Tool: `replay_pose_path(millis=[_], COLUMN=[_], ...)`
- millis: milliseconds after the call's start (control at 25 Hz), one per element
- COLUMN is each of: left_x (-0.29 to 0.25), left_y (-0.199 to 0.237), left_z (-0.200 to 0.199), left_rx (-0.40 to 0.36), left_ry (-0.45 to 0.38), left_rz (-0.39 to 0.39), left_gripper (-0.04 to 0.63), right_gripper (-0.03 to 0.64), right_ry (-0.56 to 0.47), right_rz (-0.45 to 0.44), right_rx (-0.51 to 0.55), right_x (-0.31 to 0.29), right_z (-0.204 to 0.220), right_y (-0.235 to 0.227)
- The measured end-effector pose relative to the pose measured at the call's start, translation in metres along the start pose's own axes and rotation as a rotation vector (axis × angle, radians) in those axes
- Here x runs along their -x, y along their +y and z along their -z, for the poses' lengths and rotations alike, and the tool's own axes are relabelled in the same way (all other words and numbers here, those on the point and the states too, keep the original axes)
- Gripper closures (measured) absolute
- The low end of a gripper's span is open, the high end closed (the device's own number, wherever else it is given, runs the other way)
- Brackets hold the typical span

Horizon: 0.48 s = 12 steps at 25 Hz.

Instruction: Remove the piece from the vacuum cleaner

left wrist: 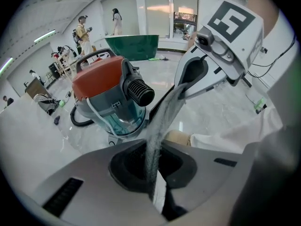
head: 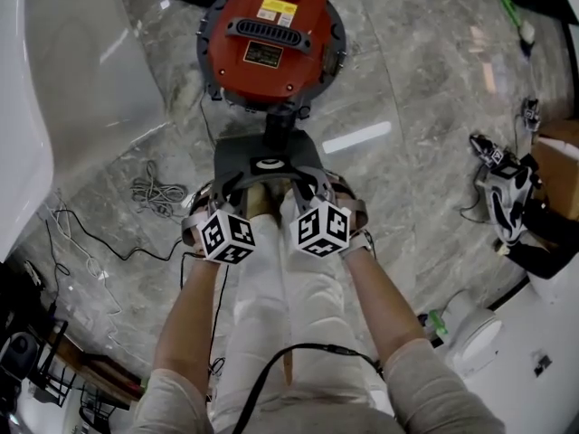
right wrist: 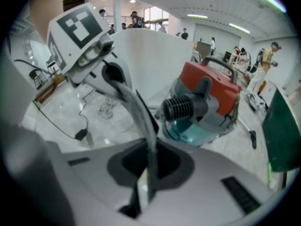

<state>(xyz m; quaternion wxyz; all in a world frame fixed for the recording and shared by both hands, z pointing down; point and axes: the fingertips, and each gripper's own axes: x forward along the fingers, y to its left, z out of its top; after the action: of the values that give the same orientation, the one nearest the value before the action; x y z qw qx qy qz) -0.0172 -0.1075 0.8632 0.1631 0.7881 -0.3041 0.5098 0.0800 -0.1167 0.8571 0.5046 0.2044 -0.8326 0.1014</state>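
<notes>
Right | step: pulling-off. My left hand-held gripper (left wrist: 151,164) and right hand-held gripper (right wrist: 149,168) are both clamped on the flat grey piece (head: 269,163), just in front of the ribbed inlet (left wrist: 140,92) of the red vacuum cleaner (head: 271,34) | next: I'd draw it straight back, both sides evenly.

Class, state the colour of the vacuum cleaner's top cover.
Red-orange. The vacuum cleaner's top cover shows best in the head view, seen from above.
</notes>
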Motion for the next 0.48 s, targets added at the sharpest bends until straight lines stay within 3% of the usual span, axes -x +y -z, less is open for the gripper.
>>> replay_pose_path(millis=[240, 480], left_x=[0.032, 0.087], left_y=[-0.016, -0.014], left_z=[0.009, -0.018], left_rx=[0.085, 0.089], left_ry=[-0.010, -0.083], left_rz=[-0.010, -0.050], left_gripper=[0.563, 0.563], right_gripper=[0.589, 0.589], right_ry=[-0.023, -0.084], right_rz=[-0.023, -0.013], right_rx=[0.052, 0.008], right_x=[0.027, 0.082], right_z=[-0.008, -0.034], right_y=[0.024, 0.025])
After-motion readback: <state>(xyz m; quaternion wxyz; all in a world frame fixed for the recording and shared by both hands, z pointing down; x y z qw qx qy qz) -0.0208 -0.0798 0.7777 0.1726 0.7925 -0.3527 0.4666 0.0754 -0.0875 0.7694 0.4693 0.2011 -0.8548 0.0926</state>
